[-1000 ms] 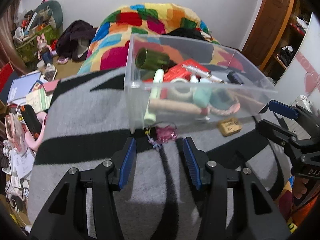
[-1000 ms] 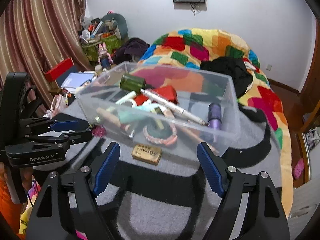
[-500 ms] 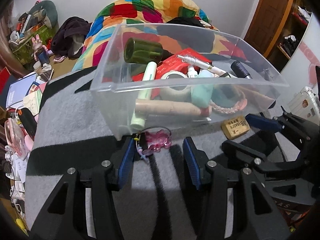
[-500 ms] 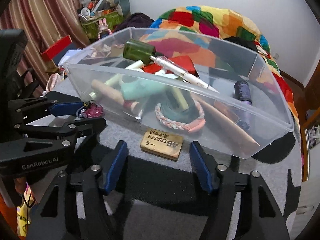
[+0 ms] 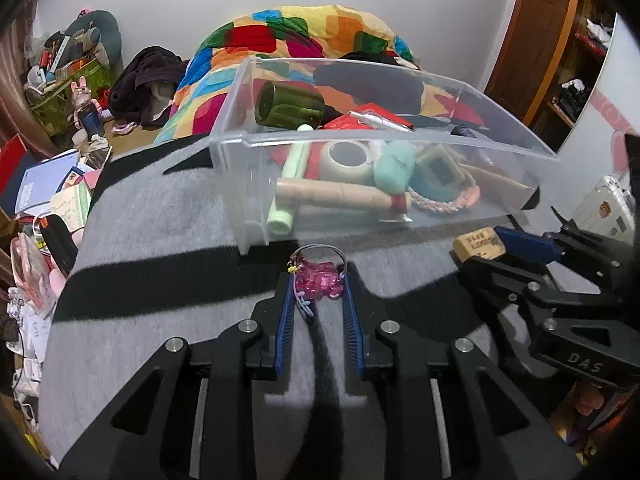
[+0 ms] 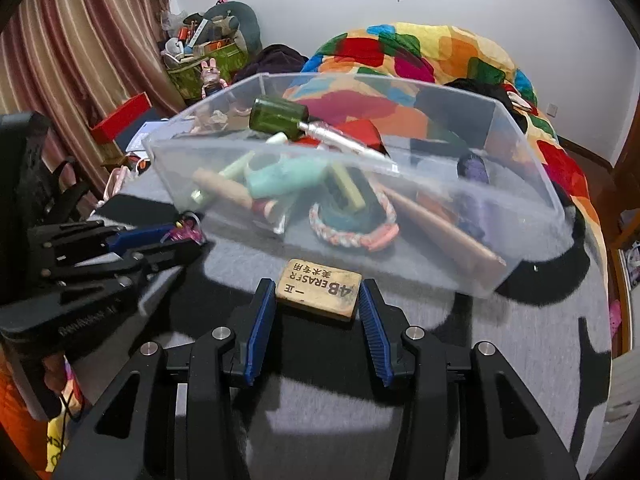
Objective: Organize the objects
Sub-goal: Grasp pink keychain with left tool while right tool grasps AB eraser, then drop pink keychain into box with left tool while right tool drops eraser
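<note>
Item one, my left gripper [image 5: 318, 294]: fingers closing, blue pads now against both sides of the pink charm [image 5: 320, 286] with its grey elastic loop, which lies on the grey-and-black blanket [image 5: 160, 216] of the bed, just in front of the near-left corner of the clear bin [image 5: 248, 184]. Item two, my right gripper [image 6: 318, 304]: fingers closing around the tan eraser [image 6: 320, 290], one pad at each short end; whether they press it yet I cannot tell. The eraser lies flat on the blanket just before the bin's near wall, close to my left gripper. Item three, the bin: open-topped, holding a green bottle [image 5: 290, 106], a tape roll [image 5: 346, 160], a wooden rolling pin [image 5: 340, 196], a braided bracelet [image 6: 352, 232], a silver pen [image 6: 340, 142] and other small things. Open room: bare blanket to the right of the bin toward the bed's right edge; the left edge drops to cluttered floor.
</note>
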Motion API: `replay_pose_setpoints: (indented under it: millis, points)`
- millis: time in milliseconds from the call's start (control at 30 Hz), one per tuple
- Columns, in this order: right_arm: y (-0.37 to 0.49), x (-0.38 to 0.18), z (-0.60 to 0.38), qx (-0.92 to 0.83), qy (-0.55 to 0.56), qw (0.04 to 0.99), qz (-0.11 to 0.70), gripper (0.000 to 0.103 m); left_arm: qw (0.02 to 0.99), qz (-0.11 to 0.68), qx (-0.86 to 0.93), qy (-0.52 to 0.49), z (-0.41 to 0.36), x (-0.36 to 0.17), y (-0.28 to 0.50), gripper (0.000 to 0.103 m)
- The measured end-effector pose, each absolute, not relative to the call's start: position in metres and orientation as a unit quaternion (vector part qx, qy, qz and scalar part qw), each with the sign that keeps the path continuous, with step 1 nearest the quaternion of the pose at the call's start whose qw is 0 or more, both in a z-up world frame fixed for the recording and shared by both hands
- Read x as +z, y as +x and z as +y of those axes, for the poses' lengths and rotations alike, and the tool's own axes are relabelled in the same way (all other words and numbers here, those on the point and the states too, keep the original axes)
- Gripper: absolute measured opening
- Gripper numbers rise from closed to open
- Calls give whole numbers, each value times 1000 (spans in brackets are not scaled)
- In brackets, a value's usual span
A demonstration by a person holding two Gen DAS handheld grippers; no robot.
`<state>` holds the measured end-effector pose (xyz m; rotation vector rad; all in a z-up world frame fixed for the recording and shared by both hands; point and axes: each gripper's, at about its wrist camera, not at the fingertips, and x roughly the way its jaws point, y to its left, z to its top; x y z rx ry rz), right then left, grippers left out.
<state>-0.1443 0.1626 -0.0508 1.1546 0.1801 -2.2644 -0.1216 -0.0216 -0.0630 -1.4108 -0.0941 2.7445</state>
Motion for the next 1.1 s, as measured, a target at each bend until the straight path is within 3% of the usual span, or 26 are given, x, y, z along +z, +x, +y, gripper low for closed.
replay_pose_setpoints:
  millis: [733,1100]
  points:
    - [-151,23,197,-893,351,283,13,39,60,-50,931,-358,-2,19,-112,24]
    - [-183,30,192,-901,345,263,9,39,51,-50,941,-331,0,40,-137,24]
